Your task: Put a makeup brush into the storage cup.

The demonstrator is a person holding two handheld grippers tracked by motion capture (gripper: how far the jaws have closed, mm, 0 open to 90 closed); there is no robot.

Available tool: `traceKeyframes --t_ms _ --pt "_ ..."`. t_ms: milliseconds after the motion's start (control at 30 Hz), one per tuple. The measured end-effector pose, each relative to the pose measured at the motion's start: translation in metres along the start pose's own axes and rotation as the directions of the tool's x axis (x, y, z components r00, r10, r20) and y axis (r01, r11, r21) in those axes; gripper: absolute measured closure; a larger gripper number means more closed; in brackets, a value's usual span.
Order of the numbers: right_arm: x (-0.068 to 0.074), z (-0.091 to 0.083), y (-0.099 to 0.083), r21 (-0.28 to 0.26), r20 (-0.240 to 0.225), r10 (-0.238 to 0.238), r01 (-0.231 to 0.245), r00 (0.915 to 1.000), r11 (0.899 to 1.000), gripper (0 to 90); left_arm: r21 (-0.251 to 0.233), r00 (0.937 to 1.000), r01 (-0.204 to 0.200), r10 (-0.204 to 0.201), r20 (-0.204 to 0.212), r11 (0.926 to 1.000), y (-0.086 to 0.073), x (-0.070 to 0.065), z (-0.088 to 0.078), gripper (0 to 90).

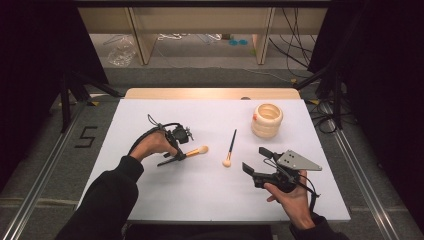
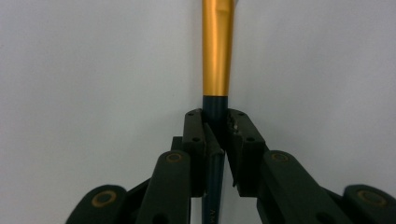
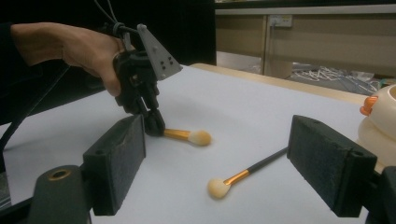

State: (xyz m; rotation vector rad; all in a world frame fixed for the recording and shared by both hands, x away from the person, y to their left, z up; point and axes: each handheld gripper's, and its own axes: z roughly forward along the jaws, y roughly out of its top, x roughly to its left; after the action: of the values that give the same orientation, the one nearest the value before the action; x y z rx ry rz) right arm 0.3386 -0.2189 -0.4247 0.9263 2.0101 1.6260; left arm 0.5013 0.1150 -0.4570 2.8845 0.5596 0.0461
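A makeup brush with a gold ferrule [image 1: 196, 151] lies on the white table, its pale head pointing right. My left gripper [image 1: 179, 156] is at the brush's dark handle. In the left gripper view the jaws press on that dark handle [image 2: 215, 116] from both sides, and the gold ferrule [image 2: 217, 46] runs away ahead of them. The right gripper view shows the left gripper [image 3: 154, 125] tipped down onto the brush [image 3: 187, 136]. My right gripper [image 1: 256, 160] hovers at the near right, jaws wide apart and nothing between them [image 3: 224, 161].
A second brush [image 1: 230, 146] with a thin dark handle lies in the table's middle, head toward me [image 3: 246, 173]. A cream ringed container [image 1: 266, 120] stands at the far right [image 3: 380, 122]. Bare white table [image 1: 200, 195] lies near the front edge.
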Motion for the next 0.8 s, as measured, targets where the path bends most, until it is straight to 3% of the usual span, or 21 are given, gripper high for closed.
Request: traceKeyframes --t_ms 267,333,367,433,467,533,567,600,633,667,700,733,800 --pt "0.001 0.001 0.000 -0.019 -0.004 0.006 -0.006 1.0000 1.000 20.8 -0.083 0.9999 0.014 -0.014 0.005 0.9964 -0.002 -0.001 -0.010 78.8" --pt "0.000 0.000 0.000 0.000 -0.002 0.002 -0.002 1.0000 1.000 20.9 -0.120 0.9980 0.062 -0.060 0.020 0.9909 -0.004 -0.004 -0.014 78.8" --pt "0.000 0.000 0.000 0.000 -0.002 0.002 -0.002 1.0000 1.000 20.9 -0.172 0.9986 0.052 -0.053 0.001 0.9837 -0.004 -0.004 -0.020 78.8" --pt "0.000 0.000 0.000 0.001 -0.004 0.005 -0.005 1.0000 1.000 21.0 -0.211 0.9981 0.062 -0.061 0.008 0.9755 -0.005 -0.005 -0.026 78.8" --pt "0.000 0.000 0.000 0.001 -0.004 0.005 -0.005 1.0000 1.000 21.0 -0.211 0.9981 0.062 -0.061 0.008 0.9755 -0.005 -0.005 -0.026 78.8" --pt "0.000 0.001 -0.001 -0.024 -0.003 0.012 -0.012 0.9999 1.000 21.1 -0.277 0.9968 0.073 -0.079 -0.009 0.9582 -0.006 -0.006 -0.036 78.8" --pt "0.000 0.001 -0.001 -0.024 -0.003 0.012 -0.012 0.9999 1.000 21.1 -0.277 0.9968 0.073 -0.079 -0.009 0.9582 -0.006 -0.006 -0.036 78.8" --pt "0.000 0.001 -0.001 -0.029 -0.005 0.016 -0.016 0.9999 0.999 21.3 -0.305 0.9954 0.087 -0.095 -0.011 0.9482 -0.007 -0.008 -0.041 78.8" --pt "0.000 0.001 -0.001 -0.031 -0.004 0.016 -0.016 0.9999 0.999 21.3 -0.305 0.9954 0.087 -0.095 -0.011 0.9482 -0.007 -0.008 -0.041 78.8" --pt "0.000 0.001 -0.001 -0.031 -0.004 0.016 -0.016 0.9999 0.999 21.3 -0.350 0.9912 0.122 -0.132 -0.007 0.9290 -0.008 -0.011 -0.042 78.8" --pt "0.001 0.001 0.000 -0.033 -0.004 0.014 -0.014 0.9999 0.999 21.4 -0.369 0.9911 0.118 -0.132 -0.013 0.9219 -0.010 -0.011 -0.047 78.8" --pt "0.001 0.001 0.000 -0.033 -0.004 0.014 -0.014 0.9999 0.999 21.4 -0.369 0.9911 0.118 -0.132 -0.013 0.9219 -0.010 -0.011 -0.047 78.8" --pt "0.000 0.001 0.000 -0.033 -0.004 0.015 -0.015 0.9999 0.999 21.4 -0.401 0.9906 0.114 -0.135 -0.023 0.9090 -0.013 -0.014 -0.052 78.8"
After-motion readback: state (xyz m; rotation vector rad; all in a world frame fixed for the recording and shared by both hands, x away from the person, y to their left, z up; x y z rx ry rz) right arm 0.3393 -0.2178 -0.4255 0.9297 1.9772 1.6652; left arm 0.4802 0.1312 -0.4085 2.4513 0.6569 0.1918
